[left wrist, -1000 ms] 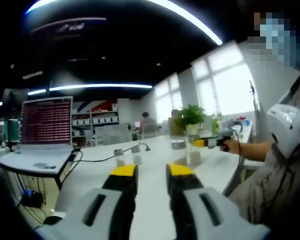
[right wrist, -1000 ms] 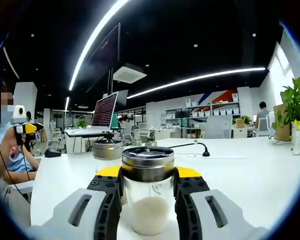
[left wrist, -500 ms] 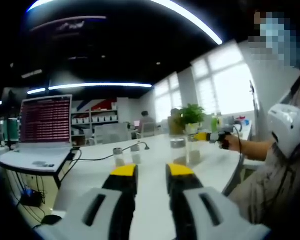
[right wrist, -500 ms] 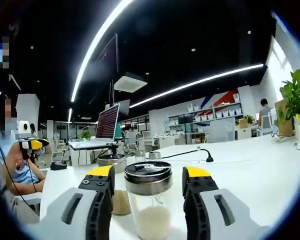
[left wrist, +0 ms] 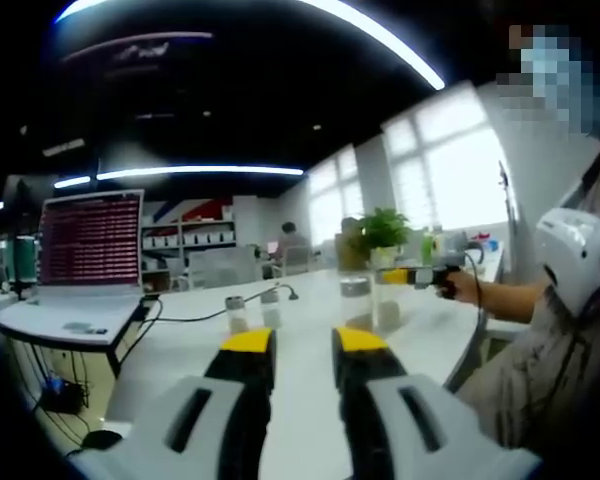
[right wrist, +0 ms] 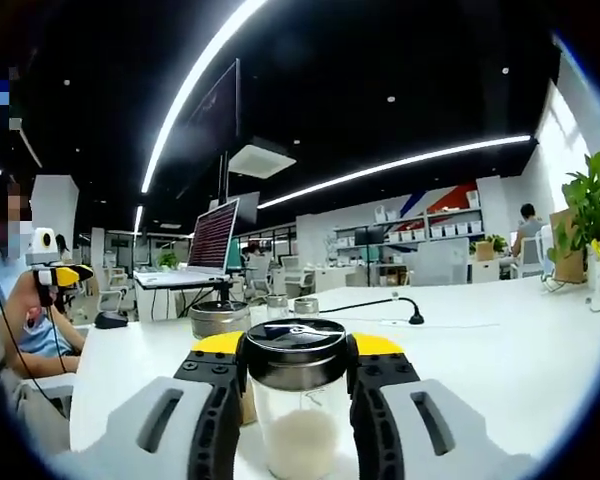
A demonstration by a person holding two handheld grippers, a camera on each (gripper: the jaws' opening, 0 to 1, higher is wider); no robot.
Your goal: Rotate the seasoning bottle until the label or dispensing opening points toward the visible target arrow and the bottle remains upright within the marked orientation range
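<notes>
Gripping the upright seasoning bottle point(right wrist: 296, 400) between their jaws, the right tongs point(right wrist: 296, 365) hold it on the white worktop point(right wrist: 500, 340), a second jar point(right wrist: 218, 318) just behind. The left tongs point(left wrist: 303, 345) hover released over the worktop, nothing between them.

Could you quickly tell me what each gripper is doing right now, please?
Left gripper: jaws slightly apart, holding nothing.
Right gripper: closed on the seasoning bottle, upright on the white table.
</notes>
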